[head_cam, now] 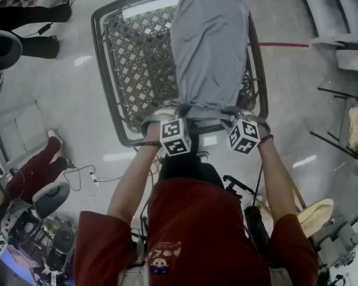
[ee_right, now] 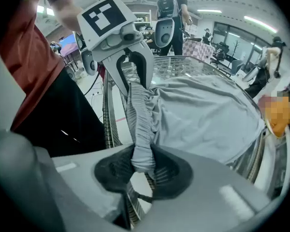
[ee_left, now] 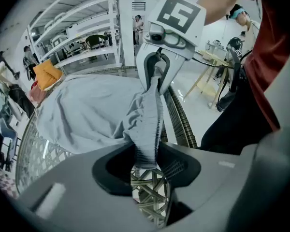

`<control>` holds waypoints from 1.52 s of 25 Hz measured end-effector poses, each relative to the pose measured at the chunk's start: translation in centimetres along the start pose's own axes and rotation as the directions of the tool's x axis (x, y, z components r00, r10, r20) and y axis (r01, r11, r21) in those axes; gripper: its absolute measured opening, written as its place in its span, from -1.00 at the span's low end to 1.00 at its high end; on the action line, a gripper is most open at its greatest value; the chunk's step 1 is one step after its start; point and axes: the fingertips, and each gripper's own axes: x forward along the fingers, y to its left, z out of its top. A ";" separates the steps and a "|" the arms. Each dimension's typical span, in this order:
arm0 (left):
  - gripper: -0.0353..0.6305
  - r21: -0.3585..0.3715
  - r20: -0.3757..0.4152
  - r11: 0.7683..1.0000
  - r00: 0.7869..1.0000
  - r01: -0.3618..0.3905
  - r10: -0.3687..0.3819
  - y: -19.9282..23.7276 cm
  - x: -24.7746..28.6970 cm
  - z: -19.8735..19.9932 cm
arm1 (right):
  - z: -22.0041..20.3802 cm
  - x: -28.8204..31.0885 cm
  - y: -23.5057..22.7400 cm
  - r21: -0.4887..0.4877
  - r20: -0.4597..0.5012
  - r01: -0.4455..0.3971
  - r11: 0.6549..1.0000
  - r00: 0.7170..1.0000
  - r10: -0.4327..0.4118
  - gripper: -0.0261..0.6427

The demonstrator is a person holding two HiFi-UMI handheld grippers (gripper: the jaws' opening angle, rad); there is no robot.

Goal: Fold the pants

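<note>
Grey pants [head_cam: 209,46] lie lengthwise on a lattice-topped table [head_cam: 116,70], their waistband at the near edge. My left gripper [head_cam: 169,111] is shut on the waistband's left corner. My right gripper [head_cam: 241,115] is shut on its right corner. In the left gripper view the ribbed waistband [ee_left: 150,129] is pinched between my left gripper's [ee_left: 146,162] pads, and the right gripper [ee_left: 157,79] grips the same band further along. In the right gripper view the band [ee_right: 140,139] is clamped in my right gripper [ee_right: 142,167], with the left gripper [ee_right: 131,76] beyond. The pants [ee_right: 208,115] spread over the table behind.
The table's dark rim [head_cam: 98,46] runs round the lattice. A person in dark clothes [head_cam: 30,16] stands at the far left. Office chairs [head_cam: 48,201] and cables [head_cam: 86,174] lie on the floor at the near left. Metal frames [head_cam: 340,118] stand at the right.
</note>
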 end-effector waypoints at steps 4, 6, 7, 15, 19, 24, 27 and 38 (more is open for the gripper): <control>-0.47 0.014 -0.017 0.999 0.999 -0.031 0.031 -0.5 -0.3 0.1 | -0.2 -0.1 0.4 0.014 -0.009 0.033 0.999 0.999 -0.033 -0.77; -0.47 0.015 -0.017 0.999 0.999 -0.037 0.038 -1.2 -0.7 0.4 | -0.4 -0.3 1.1 0.017 -0.016 0.034 0.999 0.999 -0.034 -0.78; -0.47 0.018 -0.019 0.999 0.999 -0.038 0.038 -1.7 -0.9 0.4 | -0.4 -0.5 1.6 0.015 -0.017 0.031 0.999 0.999 -0.031 -0.78; -0.47 0.024 -0.029 0.999 0.999 -0.040 0.040 -7.1 -2.4 0.5 | -0.9 -2.3 7.2 0.015 -0.011 0.024 1.000 1.000 -0.024 -0.78; -0.47 0.022 -0.036 0.999 0.999 -0.039 0.039 -10.3 -2.5 0.5 | -1.7 -2.7 10.4 0.010 -0.014 0.023 1.000 1.000 -0.022 -0.78; -0.47 0.022 -0.036 0.999 0.998 -0.048 0.049 -13.2 -3.2 0.0 | -1.7 -3.0 13.3 0.009 -0.012 0.037 0.999 0.999 -0.037 -0.78; -0.47 0.024 -0.036 0.998 0.997 -0.061 0.062 -13.9 -3.4 0.4 | -2.0 -3.5 14.0 -0.002 -0.010 0.049 0.999 0.999 -0.049 -0.78; -0.47 0.014 -0.015 0.995 0.995 -0.097 0.097 -10.6 -5.5 1.2 | 0.2 -5.5 10.4 0.003 0.018 0.111 0.994 0.994 -0.111 -0.78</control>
